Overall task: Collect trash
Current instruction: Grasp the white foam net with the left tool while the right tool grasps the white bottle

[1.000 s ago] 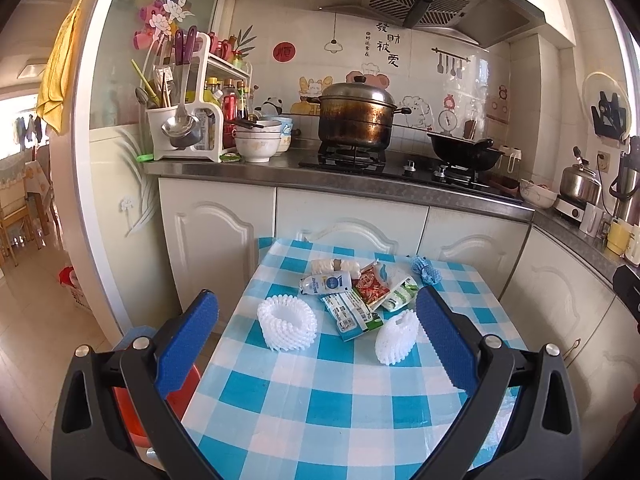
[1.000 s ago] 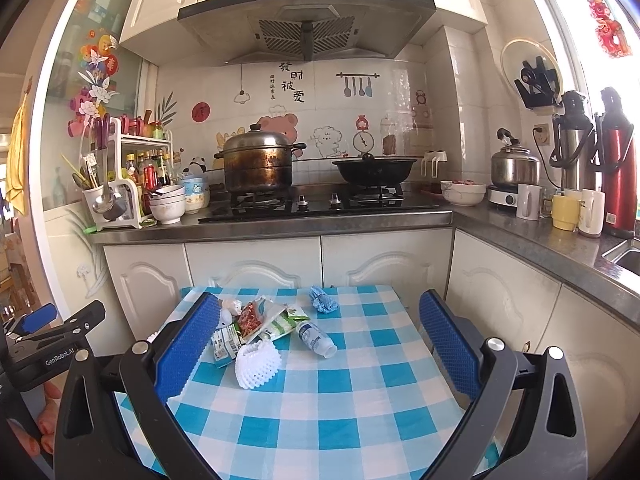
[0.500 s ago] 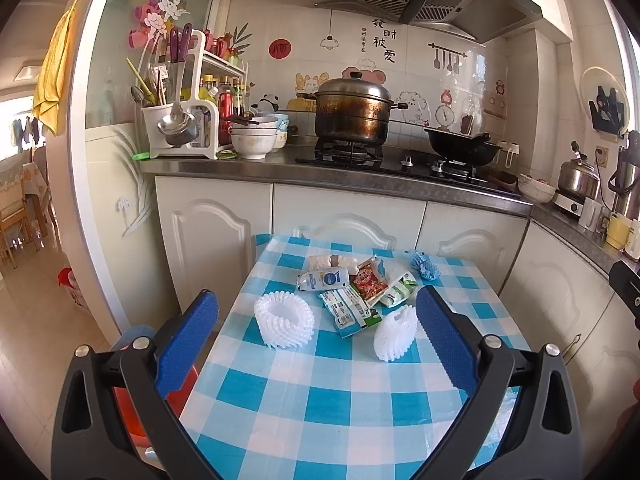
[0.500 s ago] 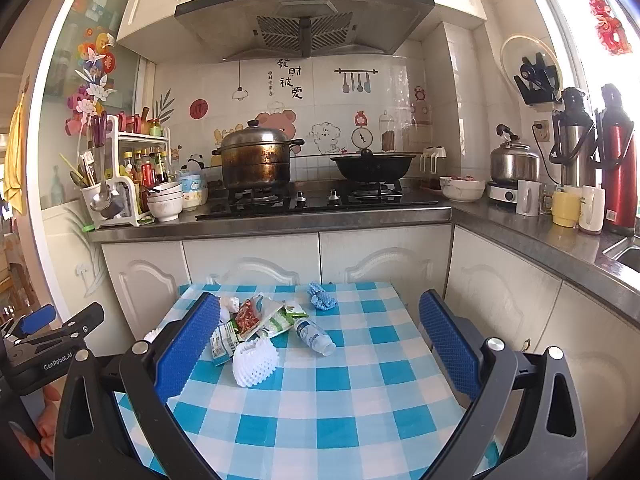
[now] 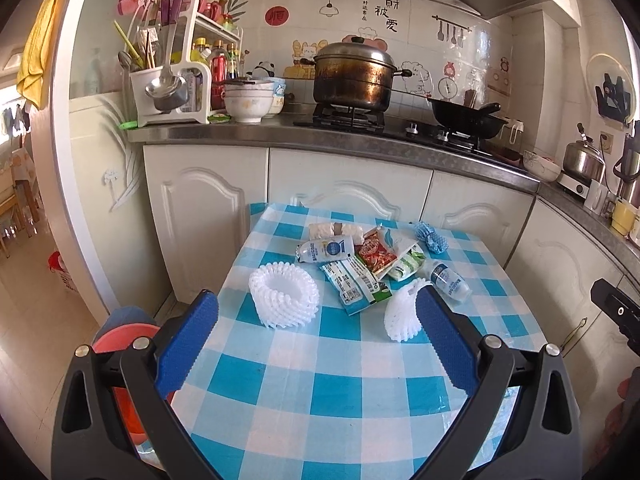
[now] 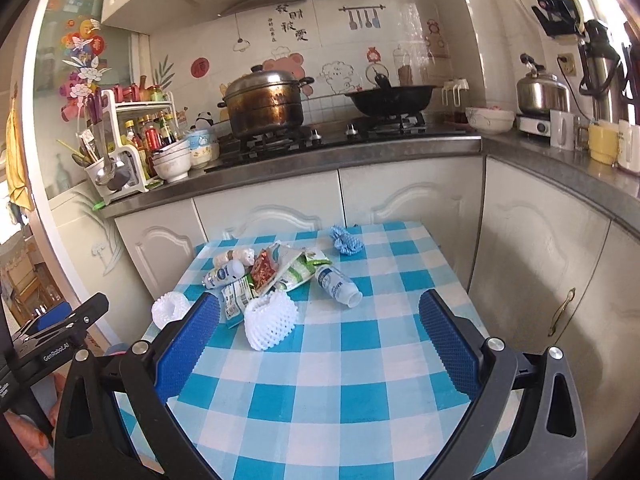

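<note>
My left gripper [image 5: 316, 330] hovers above the near part of the checked table [image 5: 340, 396], jaws spread wide, nothing between the blue pads [image 5: 188, 344]. My right gripper [image 6: 320, 336] hangs over the same table in the same posture: jaws wide apart, pads [image 6: 448, 340] holding nothing.

The trash lies in 1 loose cluster on the far half of the table. Nearest my left gripper sits a white foam fruit net [image 5: 284, 294], upright and ring-shaped. A 2nd foam net [image 6: 270, 318] rests just beside my left gripper's right pad and, in the right wrist view, just beside my right gripper's left pad. Behind these lie overlapping snack wrappers [image 5: 376, 264], a small white bottle [image 5: 326, 249] on its side, a 2nd bottle [image 6: 338, 286] on its side with its open mouth toward me, a pale roll [image 5: 336, 229] at the far edge, and a crumpled blue net [image 6: 346, 241] apart at the far right.

Background: a steel pot [image 5: 354, 76] and black wok [image 6: 390, 98] stand on the stove. A red bin [image 5: 128, 364] shows below the table's left side.
</note>
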A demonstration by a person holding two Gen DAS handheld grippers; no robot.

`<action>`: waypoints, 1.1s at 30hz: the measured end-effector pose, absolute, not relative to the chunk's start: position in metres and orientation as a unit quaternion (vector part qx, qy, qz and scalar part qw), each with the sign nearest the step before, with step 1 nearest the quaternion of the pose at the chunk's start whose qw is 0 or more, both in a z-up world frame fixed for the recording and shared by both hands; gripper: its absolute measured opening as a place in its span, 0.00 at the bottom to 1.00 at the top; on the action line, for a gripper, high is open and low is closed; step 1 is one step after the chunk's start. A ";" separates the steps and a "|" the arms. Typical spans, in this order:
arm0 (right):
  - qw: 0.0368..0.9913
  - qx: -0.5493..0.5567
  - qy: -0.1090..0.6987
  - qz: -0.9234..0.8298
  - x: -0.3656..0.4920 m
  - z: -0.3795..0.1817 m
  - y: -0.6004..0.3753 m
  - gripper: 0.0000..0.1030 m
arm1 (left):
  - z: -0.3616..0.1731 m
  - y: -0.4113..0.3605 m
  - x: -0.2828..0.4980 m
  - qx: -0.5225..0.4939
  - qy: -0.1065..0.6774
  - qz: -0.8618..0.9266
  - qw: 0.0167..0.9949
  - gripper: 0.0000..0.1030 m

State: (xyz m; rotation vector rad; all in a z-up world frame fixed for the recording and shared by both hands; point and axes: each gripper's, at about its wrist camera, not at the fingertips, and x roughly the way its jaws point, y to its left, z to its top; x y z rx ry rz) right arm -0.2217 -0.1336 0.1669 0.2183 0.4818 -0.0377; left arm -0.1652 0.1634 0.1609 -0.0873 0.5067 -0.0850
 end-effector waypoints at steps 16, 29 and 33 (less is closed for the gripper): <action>0.935 0.161 0.312 0.043 -0.139 0.108 -0.169 0.96 | 0.080 0.199 -0.058 -0.125 0.349 -0.078 0.926 0.97; 0.909 0.169 0.362 0.116 -0.068 0.070 -0.132 0.96 | 0.044 0.185 -0.009 -0.099 0.382 -0.044 0.918 0.97; 0.912 0.161 0.368 0.085 -0.038 0.067 -0.147 0.96 | 0.038 0.188 -0.001 -0.101 0.386 -0.035 0.916 0.96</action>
